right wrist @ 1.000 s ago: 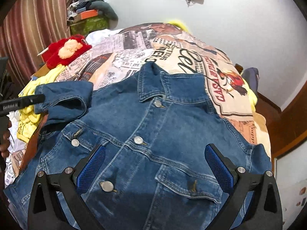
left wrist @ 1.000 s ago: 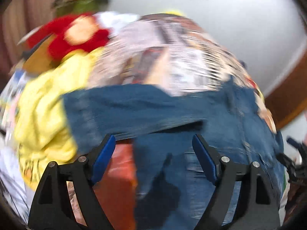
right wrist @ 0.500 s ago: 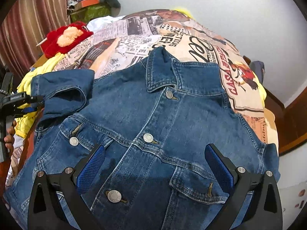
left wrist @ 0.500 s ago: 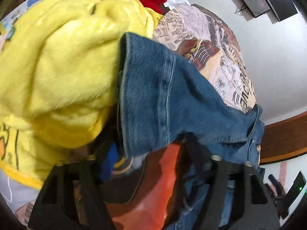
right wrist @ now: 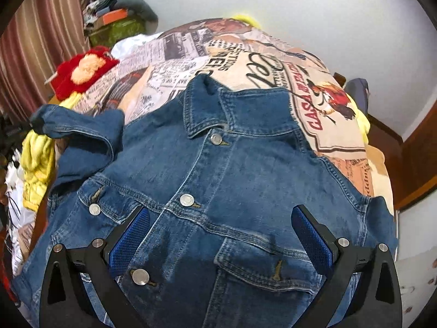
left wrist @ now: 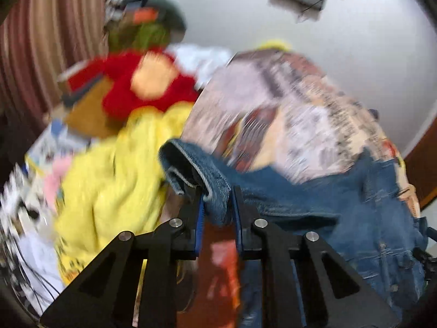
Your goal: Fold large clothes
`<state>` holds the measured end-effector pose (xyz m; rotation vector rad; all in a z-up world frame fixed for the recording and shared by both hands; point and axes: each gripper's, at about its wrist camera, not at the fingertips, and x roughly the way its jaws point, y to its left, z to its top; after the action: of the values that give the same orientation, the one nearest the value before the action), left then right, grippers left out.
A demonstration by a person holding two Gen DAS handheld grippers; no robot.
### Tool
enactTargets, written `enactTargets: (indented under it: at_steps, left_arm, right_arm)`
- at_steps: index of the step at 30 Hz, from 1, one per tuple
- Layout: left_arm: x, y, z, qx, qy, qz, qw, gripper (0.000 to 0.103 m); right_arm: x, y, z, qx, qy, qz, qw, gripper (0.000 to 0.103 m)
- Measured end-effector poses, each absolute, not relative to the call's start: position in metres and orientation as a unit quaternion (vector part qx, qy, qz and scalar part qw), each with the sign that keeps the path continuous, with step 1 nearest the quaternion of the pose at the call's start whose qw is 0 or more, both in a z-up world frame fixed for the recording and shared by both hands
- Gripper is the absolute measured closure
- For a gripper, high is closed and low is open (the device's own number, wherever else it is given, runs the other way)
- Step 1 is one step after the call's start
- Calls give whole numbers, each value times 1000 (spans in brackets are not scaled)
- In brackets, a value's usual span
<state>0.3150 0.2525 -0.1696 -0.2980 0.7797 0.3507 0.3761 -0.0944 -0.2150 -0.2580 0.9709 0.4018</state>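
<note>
The jacket [right wrist: 218,180] is blue denim and lies front up on a bed cover [right wrist: 273,63] with newspaper pictures on it. Its collar points to the far wall and its metal buttons run down the middle. One sleeve [right wrist: 82,134] sticks out to the left side of the bed, and its cuff is lifted off the cover.

The left gripper [left wrist: 217,205] is closing on that cuff. A fold of denim sits between its two blue pads [left wrist: 200,218], and they pinch it. The picture from this gripper is blurry.

The right gripper [right wrist: 221,235] hangs over the lower front of the jacket, near a chest pocket. Its two fingers are spread wide, with only the flat jacket under them. They hold nothing.

Just beside the lifted sleeve is a yellow blanket [left wrist: 114,180]. A red plush toy [right wrist: 82,71] lies past it, near a striped curtain [right wrist: 35,41].
</note>
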Motion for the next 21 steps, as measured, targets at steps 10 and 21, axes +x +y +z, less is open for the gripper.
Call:
enactTargets:
  at_steps: [10,21]
  left_arm:
    - [351,151,-74,-43,305,68,949,93]
    - [374,2,-53,17,308,-116,944,93]
  right_arm:
    - [370,-143,-189,-75,434,170,881,0]
    - [358,-209,-164,-38,410,131,902,0]
